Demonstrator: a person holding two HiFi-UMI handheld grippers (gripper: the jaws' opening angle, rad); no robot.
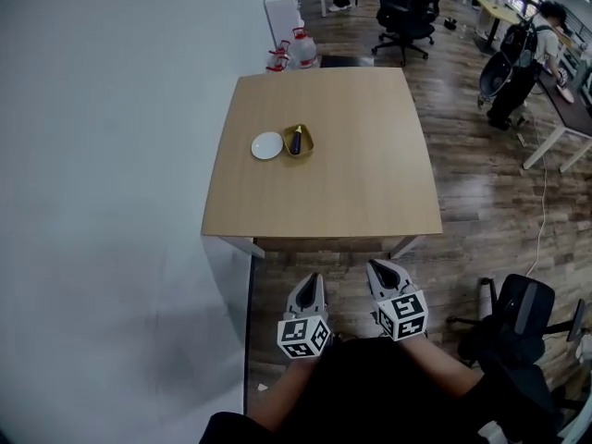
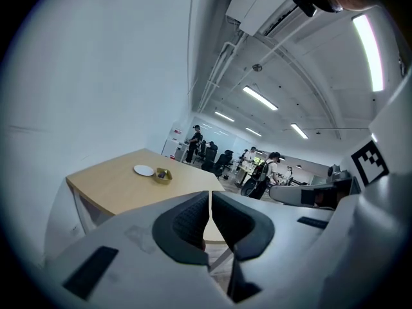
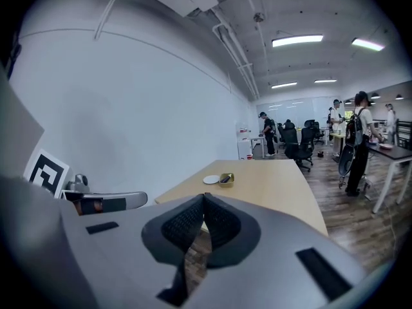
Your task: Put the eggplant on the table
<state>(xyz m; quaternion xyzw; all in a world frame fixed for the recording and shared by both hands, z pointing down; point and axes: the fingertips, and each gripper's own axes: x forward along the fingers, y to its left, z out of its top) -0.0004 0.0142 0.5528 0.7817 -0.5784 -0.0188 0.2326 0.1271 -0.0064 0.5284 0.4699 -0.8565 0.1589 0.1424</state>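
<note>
- Sitting on the worktop (image 1: 370,192), well ahead and slightly left of the left hand-held gripper (image 1: 312,280), is a white plate (image 1: 267,145).
- Just right of the plate, almost straight ahead of that hand-held gripper, a yellow bowl (image 1: 309,142) holds the eggplant (image 1: 296,140).
- The eggplant is small and dark. It is probably light and firm, with smooth skin that could slip. It looks best pinched across its middle from above, clear of the bowl's rim.
- The left hand-held gripper is clenched with nothing between its jaws, short of the worktop's near edge.
- The right hand-held gripper (image 1: 385,268) is clenched and empty too, just beside the left; the eggplant lies ahead and to its left.
- Count: one eggplant, one bowl, one plate, one worktop, two hand-held grippers.
</note>
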